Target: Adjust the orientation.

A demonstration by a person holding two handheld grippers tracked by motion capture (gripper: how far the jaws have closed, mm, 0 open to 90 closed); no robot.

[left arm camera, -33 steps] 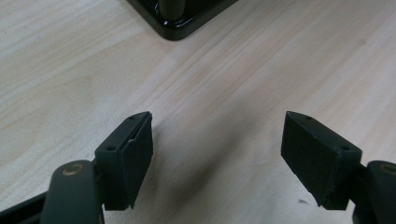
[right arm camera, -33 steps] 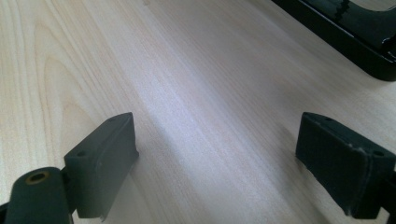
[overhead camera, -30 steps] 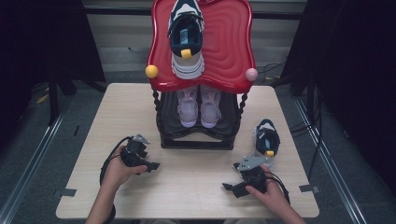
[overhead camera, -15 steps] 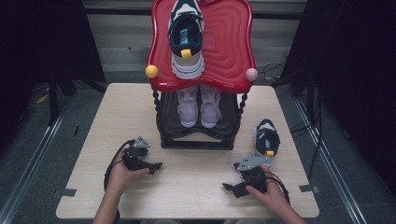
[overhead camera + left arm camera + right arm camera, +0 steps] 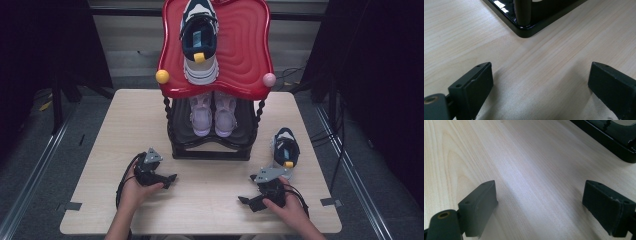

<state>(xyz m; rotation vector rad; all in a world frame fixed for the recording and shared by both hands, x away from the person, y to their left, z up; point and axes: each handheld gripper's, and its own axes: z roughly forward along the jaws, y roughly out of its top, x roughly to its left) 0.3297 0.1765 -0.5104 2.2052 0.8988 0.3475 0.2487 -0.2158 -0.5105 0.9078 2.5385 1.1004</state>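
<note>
The dark blue shoe (image 5: 286, 150) lies on the surface (image 5: 110, 130) at the lower right, just above the right hand-held gripper (image 5: 245, 200), jaws apart and empty. The left hand-held gripper (image 5: 172, 177), lower left, has just opened wide, empty, near the black rack (image 5: 210, 150).

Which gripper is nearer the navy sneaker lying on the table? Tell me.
Right. The right gripper lies just in front of the navy sneaker at the table's right; the left gripper sits across the table, beyond the rack's front.
</note>
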